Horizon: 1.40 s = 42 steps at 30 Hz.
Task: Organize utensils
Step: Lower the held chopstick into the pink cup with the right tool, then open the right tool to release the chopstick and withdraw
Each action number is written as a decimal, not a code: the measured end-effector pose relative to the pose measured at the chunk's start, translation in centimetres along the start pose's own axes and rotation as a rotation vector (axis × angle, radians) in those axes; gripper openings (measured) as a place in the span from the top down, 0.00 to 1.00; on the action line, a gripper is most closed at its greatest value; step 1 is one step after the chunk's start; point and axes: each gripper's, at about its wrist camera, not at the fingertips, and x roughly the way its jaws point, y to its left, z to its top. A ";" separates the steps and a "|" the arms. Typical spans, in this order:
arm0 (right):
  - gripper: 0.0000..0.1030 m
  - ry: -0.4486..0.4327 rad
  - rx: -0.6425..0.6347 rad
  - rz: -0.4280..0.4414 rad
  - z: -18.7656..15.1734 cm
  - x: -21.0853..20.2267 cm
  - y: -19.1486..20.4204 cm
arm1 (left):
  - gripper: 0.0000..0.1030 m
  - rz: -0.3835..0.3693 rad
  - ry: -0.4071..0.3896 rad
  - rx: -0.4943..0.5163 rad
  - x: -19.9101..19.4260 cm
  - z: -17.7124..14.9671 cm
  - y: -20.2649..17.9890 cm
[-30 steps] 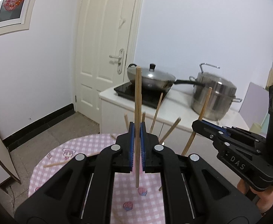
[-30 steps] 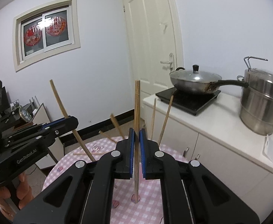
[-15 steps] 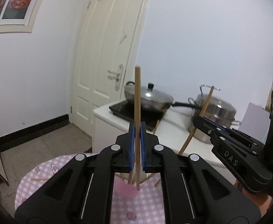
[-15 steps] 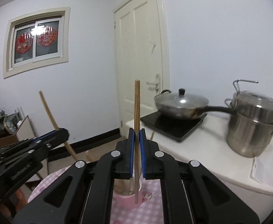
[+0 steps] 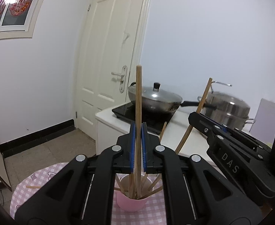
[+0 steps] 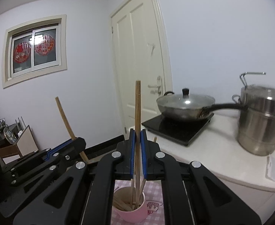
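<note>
Two chopsticks, one clamped upright in the left gripper (image 5: 138,146) and one in the right gripper (image 6: 137,148), tips inside the pink cup (image 5: 131,203) on the checked tablecloth (image 5: 43,176): release each only when vertical, clear of the rim.

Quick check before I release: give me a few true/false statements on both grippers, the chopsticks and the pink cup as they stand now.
1. The left gripper is clamped on a chopstick. True.
2. The right gripper is empty. False: it grips a chopstick too.
3. The pink cup already holds several chopsticks. True.
4. The cup stands on the white counter. False: it sits on the pink checked tablecloth.
5. The wok is uncovered. False: a lid covers it.
</note>
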 end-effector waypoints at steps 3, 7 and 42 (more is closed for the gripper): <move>0.95 0.029 0.007 0.002 -0.9 0.6 -0.4 | 0.94 0.005 0.017 0.012 0.9 -0.8 -0.1; 0.95 0.055 0.017 0.007 -1.6 1.0 -0.7 | 0.94 0.010 0.001 0.039 0.8 -1.2 -0.4; 0.85 0.207 0.045 0.009 -5.5 0.9 -0.6 | 0.35 -0.003 0.057 0.064 -2.0 -1.5 0.2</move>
